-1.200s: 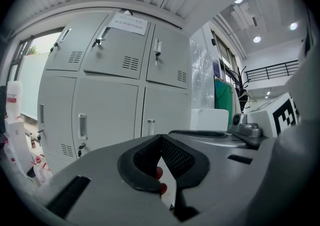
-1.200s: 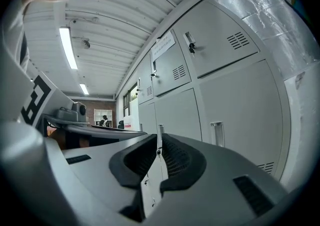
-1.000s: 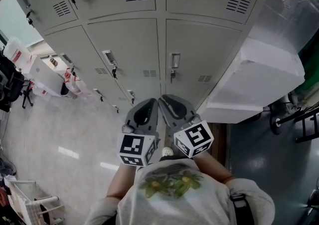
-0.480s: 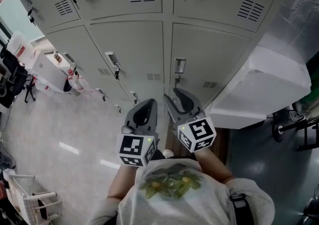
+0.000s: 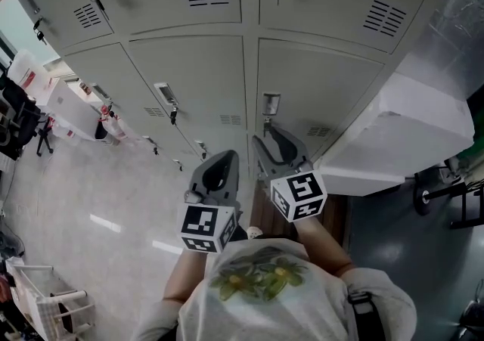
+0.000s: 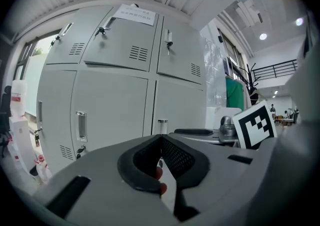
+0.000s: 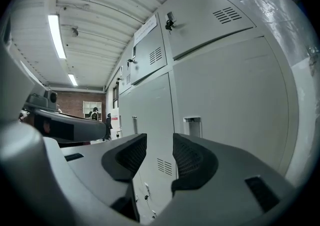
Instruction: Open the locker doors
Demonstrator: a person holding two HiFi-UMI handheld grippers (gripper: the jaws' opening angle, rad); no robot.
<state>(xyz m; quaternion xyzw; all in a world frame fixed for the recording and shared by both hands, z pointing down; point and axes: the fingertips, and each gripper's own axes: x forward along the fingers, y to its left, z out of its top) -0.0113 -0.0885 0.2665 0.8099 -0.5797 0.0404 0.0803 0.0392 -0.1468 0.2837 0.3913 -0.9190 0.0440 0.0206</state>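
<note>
Head view: locker doors (image 5: pixel 318 82) shut, flat pale-grey sheet metal, louvred vents; my left tool (image 5: pixel 227 158) pressed together, right tool (image 5: pixel 265 139) just been opening, spread, nothing between

The grey plastic left gripper (image 5: pixel 229 155) (image 6: pixel 160 138) points forward, jaws pressed together and empty. Just beside it, the matching right gripper (image 5: pixel 271 140) (image 7: pixel 160 144) is level. Its jaws have just been opening, with nothing between them.

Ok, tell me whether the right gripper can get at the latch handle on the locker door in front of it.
Probably yes. The right gripper has just been opening its jaws, nothing between them, and the handle on the closed locker door lies just ahead with nothing in the way.
</note>
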